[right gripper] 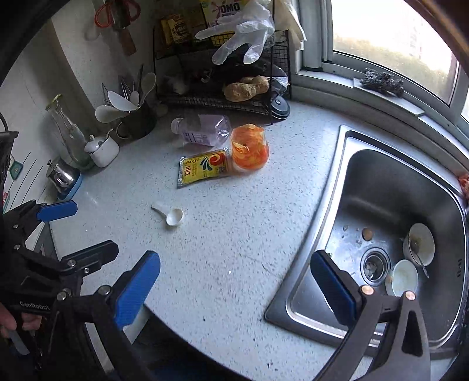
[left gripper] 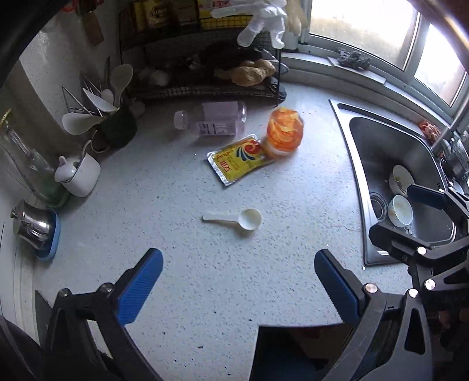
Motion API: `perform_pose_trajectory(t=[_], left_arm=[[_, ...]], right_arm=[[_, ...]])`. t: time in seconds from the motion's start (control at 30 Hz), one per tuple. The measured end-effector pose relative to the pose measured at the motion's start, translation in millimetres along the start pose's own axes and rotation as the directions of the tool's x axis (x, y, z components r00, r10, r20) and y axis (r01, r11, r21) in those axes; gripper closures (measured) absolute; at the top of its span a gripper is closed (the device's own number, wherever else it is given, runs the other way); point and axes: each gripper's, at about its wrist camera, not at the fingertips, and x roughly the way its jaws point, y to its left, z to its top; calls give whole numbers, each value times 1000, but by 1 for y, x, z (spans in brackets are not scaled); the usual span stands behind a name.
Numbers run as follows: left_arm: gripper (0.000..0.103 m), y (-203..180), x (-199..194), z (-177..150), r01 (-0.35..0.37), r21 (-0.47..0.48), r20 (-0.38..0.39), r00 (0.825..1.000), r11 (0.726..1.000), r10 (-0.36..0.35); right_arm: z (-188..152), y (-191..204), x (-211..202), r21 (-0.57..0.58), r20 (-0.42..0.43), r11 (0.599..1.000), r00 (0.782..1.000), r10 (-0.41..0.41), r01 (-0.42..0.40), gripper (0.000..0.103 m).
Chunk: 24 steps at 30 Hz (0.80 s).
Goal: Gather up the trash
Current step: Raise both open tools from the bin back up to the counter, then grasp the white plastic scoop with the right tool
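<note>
Left gripper (left gripper: 239, 281): jaws spread wide, blue pads apart, nothing between them; it hangs over the near part of the surface. It also shows at 9 o'clock in the right wrist view, equally wide and empty.
Right gripper (right gripper: 234, 282): jaws spread wide, holding nothing; one finger over the surface, the other over the sink's near corner.
Surface (left gripper: 205, 278): pale speckled counter carrying all the loose items.
Scoop (left gripper: 237, 220): small white plastic measuring scoop lying flat, alone near the middle of the surface, at 12 o'clock from the left gripper and well apart from it.
Packet (left gripper: 237, 159): flat yellow foil sachet with a swirl logo, at 12 o'clock from the scoop, its far corner touching the orange jar.
Orange jar (left gripper: 283, 132): standing clear container with orange contents, at 2 o'clock from the packet; slightly blurred.
Bottle (left gripper: 211, 119): clear plastic bottle with a pale label lying on its side, at 10 o'clock from the jar, just in front of the wire rack.
Wire rack (left gripper: 205, 88): black, against the wall at 12 o'clock, with a clear glove (left gripper: 263, 20) draped over its top.
Sink (right gripper: 366, 187): steel basin at 3 o'clock, holding two white bowls (right gripper: 410, 263) beside the drain.
Utensil cup (left gripper: 117, 126): dark holder with white spoons, at 10 o'clock.
</note>
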Motion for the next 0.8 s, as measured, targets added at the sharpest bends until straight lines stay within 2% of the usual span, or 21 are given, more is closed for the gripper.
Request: perform_pose_trajectory(t=[0.27, 0.53, 0.8], left_arm=[[1, 44, 39, 17, 11, -59, -88, 996, 998, -17], [1, 84, 59, 10, -51, -101, -158, 987, 994, 35], [1, 118, 75, -15, -73, -191, -220, 975, 979, 29]], right_arm=[[45, 18, 51, -76, -76, 996, 996, 40, -46, 1], [53, 50, 95, -168, -187, 977, 977, 98, -130, 1], [54, 88, 131, -302, -288, 932, 951, 111, -200, 1]])
